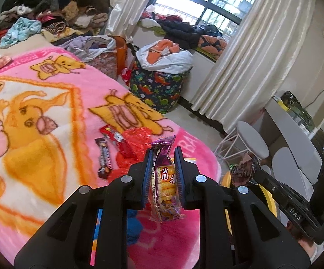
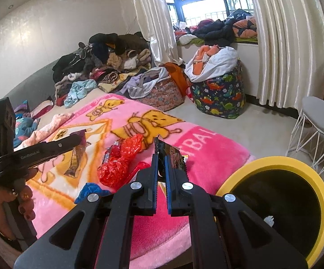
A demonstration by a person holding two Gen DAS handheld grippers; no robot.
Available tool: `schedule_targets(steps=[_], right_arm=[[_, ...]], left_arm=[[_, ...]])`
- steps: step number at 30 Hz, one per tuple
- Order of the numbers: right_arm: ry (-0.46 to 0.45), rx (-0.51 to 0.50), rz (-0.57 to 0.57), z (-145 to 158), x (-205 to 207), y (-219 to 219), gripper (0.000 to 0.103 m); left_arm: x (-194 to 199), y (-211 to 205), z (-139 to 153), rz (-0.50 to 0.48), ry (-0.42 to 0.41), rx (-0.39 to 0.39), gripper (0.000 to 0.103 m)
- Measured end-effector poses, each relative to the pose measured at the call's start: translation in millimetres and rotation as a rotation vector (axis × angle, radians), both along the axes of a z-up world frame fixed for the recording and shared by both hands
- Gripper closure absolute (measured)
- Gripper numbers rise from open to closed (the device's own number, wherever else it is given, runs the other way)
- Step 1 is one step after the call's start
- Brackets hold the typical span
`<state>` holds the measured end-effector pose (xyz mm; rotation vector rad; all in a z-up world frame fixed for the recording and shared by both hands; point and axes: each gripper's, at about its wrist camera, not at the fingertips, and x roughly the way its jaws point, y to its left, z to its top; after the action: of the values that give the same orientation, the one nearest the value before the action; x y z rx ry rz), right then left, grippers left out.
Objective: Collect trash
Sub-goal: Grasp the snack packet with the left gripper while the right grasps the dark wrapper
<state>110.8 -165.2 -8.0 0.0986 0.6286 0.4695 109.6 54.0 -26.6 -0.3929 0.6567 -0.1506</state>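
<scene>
Bed under a pink cartoon blanket, clothes heaped at the far end. Yellow-rimmed bin stands on the floor at the bed's near corner, mouth up, to the right of both grippers.

Right gripper: fingers nearly together, clamped on a dark printed wrapper that juts up and to the right past the tips. It is the nearer of the two to the bin; the bin rim lies just right of and below it.

Left gripper: fingers pressed on a purple snack packet, held over the blanket. Packet's long axis runs along the fingers, crimped end pointing forward past the tips, other end hanging back toward the camera. Bin lies to its right, farther off.

Loose on the blanket ahead: crumpled red plastic bag, red wrapper, dark candy-bar wrapper lying lengthwise away from the fingers. A blue scrap near the bag, probably plastic; view poor.

Judgement: both held pieces go rightward to the bin.
</scene>
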Motion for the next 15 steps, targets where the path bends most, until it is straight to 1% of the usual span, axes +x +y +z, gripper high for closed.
schedule_targets(steps=[15], right_arm=[[-0.007, 0.028, -0.046, 6, -20, -29, 0.097]], left_arm=[[-5, -40, 12, -0.086, -0.026, 0.023, 0.089]])
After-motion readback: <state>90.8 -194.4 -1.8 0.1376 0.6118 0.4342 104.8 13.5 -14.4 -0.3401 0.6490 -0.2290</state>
